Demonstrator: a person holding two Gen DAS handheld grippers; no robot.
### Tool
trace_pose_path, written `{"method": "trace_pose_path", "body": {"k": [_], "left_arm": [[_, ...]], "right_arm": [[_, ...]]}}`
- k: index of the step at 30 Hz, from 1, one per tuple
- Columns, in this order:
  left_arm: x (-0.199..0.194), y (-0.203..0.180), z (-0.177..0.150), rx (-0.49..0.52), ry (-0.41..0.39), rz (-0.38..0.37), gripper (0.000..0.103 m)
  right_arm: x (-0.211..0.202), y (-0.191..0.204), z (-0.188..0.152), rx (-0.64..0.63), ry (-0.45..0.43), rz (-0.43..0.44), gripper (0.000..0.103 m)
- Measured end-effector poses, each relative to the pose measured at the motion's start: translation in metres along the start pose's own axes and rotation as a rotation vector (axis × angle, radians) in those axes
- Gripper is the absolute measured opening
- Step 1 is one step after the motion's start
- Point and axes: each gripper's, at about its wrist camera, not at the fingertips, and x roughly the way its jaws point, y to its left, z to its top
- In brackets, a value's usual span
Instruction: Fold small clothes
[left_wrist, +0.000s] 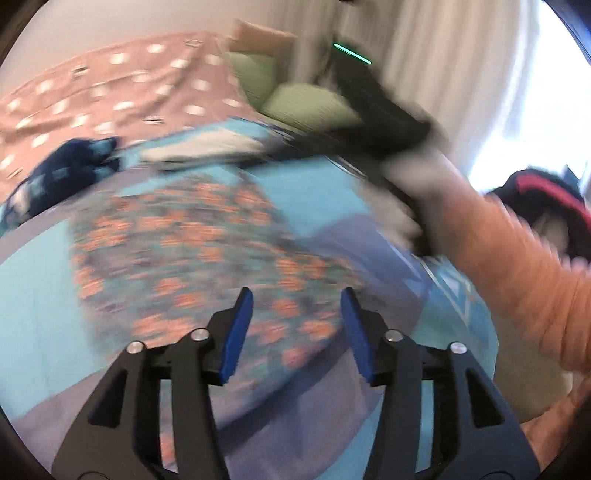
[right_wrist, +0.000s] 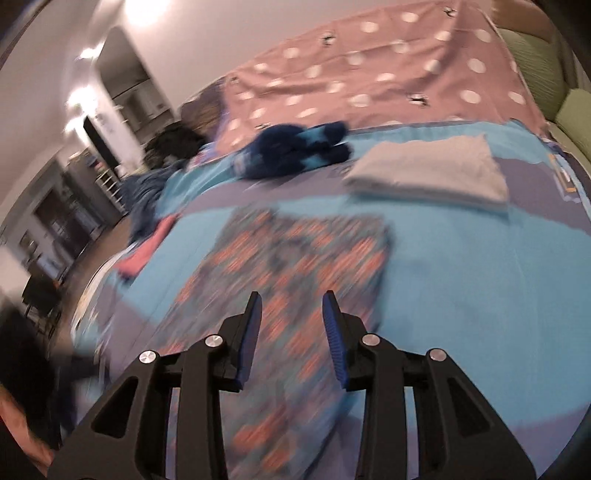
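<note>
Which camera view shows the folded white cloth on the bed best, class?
The right wrist view: the folded white cloth lies whole and fairly sharp on the blue bedspread. The left wrist view shows it only as a small, motion-blurred strip far back.

Patterned garment lying on a blue bedspread, with other small clothes lying beyond it.

The patterned garment (right_wrist: 295, 266), grey-blue with orange-pink blotches, is lying spread flat on the blue bedspread (right_wrist: 461, 280), its near end running under the camera and its far edge lying roughly straight; motion blur is hiding its seams and exact shape. In the left wrist view the same garment (left_wrist: 192, 251) is filling the middle of the bed. Beyond it, a folded white cloth (right_wrist: 432, 173) is resting as a flat rectangular stack, well apart from the garment. To the left of the stack, a dark navy bundle with light blue patches (right_wrist: 295, 147) is sitting crumpled, near the edge of the pink dotted cover (right_wrist: 369, 81).
</note>
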Motion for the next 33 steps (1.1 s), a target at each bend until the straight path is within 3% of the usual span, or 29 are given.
{"method": "trace_pose_path", "body": {"k": [1,3,5,7,9,11,14,16,19,20,21,25,33], "left_arm": [[-0.009,0.016,-0.005,-0.031,-0.019,0.038,0.056],[-0.012,0.043,-0.02,-0.082,0.004,0.161,0.056],[-0.004,0.068,-0.041,-0.121,0.074,0.296,0.056],[0.001,0.083,-0.057,-0.2,0.104,0.255,0.063],[0.002,0.09,-0.059,-0.242,0.1,0.232,0.063],[0.002,0.084,-0.054,-0.209,0.095,0.265,0.063],[0.0,0.075,-0.055,-0.197,0.09,0.237,0.062],[-0.004,0.076,-0.056,-0.229,0.087,0.204,0.068],[-0.006,0.079,-0.061,-0.284,0.086,0.184,0.071],[-0.005,0.085,-0.06,-0.316,0.085,0.171,0.072],[-0.006,0.087,-0.062,-0.334,0.083,0.161,0.072],[-0.003,0.095,-0.058,-0.37,0.078,0.142,0.072],[0.012,0.104,-0.048,-0.375,0.099,0.118,0.076]], "right_arm": [[-0.002,0.006,-0.008,-0.007,-0.003,0.015,0.036],[-0.011,0.022,-0.039,0.007,-0.009,0.129,0.036],[-0.006,0.027,-0.06,0.006,0.017,0.118,0.036],[0.015,0.021,-0.085,-0.024,0.104,-0.1,0.028],[0.012,0.015,-0.092,-0.009,0.057,-0.08,0.022],[0.001,0.017,-0.086,0.056,0.051,-0.105,0.02],[-0.021,0.036,-0.081,0.018,-0.016,-0.138,0.021],[-0.032,0.047,-0.083,-0.013,-0.041,-0.163,0.022],[-0.041,0.038,-0.087,0.022,-0.067,-0.206,0.036],[-0.037,0.024,-0.084,0.069,-0.074,-0.207,0.047],[-0.037,0.011,-0.084,0.137,-0.075,-0.196,0.05],[-0.025,-0.033,-0.083,0.333,-0.034,-0.127,0.051],[0.001,-0.044,-0.07,0.282,0.039,-0.04,0.063]]}}
